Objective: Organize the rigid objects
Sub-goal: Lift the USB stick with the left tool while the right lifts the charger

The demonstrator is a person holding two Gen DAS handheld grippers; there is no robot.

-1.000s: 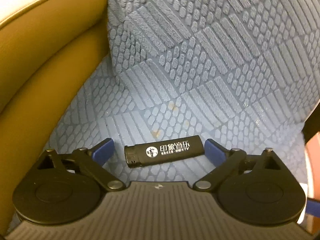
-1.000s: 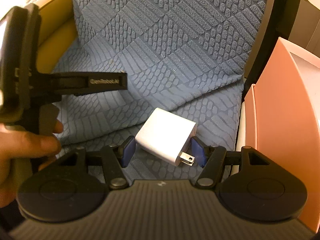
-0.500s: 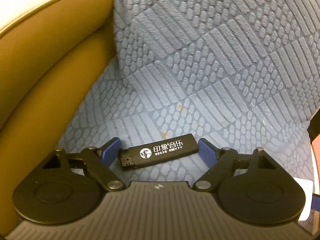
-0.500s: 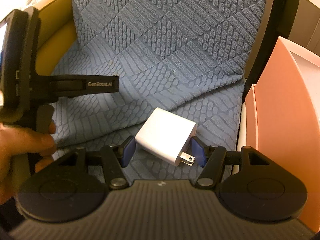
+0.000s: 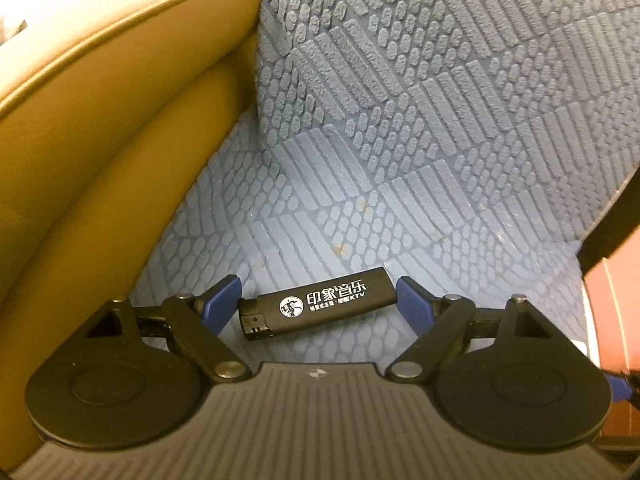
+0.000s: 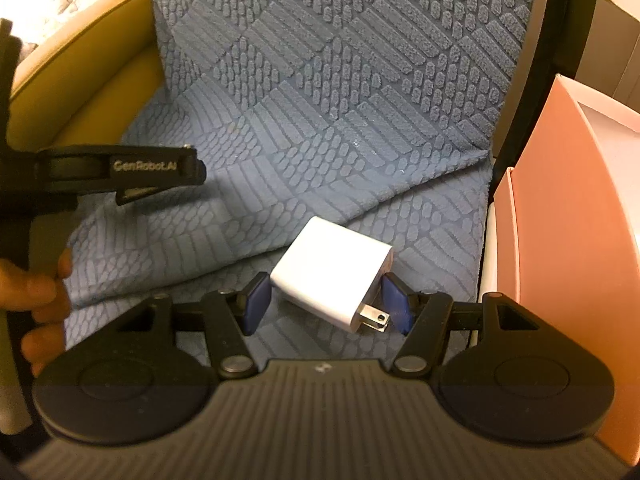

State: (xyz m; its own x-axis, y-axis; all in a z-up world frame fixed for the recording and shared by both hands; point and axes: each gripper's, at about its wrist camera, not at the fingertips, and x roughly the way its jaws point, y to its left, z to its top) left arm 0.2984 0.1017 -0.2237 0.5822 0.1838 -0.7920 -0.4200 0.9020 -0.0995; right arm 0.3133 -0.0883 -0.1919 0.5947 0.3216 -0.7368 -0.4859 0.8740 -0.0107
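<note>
Lighter (image 5: 318, 303) spans the left gripper (image 5: 318, 304), pinched endwise; right gripper (image 6: 325, 301) clamps charger (image 6: 332, 278)

The tall pink cardboard box (image 6: 568, 240) runs off the right edge. The person's hand (image 6: 38, 296) is blurry and cut off at the left edge.

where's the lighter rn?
Left wrist view, low centre: the black lighter spans the left gripper, its ends against the blue pads, above the blue textured cushion.
</note>
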